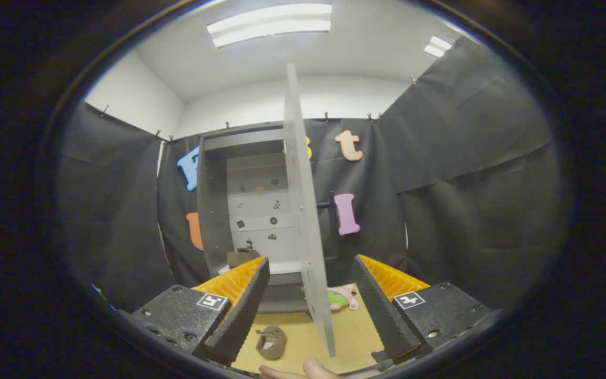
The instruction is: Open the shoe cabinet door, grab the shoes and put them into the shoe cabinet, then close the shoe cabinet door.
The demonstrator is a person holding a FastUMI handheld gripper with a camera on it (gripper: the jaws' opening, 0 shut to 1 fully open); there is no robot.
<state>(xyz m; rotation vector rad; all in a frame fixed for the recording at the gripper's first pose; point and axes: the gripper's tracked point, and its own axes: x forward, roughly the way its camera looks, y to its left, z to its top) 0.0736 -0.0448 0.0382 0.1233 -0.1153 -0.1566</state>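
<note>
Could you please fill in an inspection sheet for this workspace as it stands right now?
Surface: bare wooden floor.
Job's things: shoe cabinet open, its door swung out edge-on between the fingers; brown shoe on the floor; another brown item on the cabinet's bottom shelf, unclear.
Clutter: pink and green toy behind the door.
Grippers: hand-held gripper open, fingers either side of the door edge, not pressing.
Cables: nothing seen.
Surroundings: ceiling lights; fingertips below.

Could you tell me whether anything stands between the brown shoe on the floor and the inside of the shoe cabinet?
The brown shoe lies between the open tool's fingers. The cabinet door is swung open, edge-on beside the shoe, and nothing visible blocks the way into the shoe cabinet.
</note>
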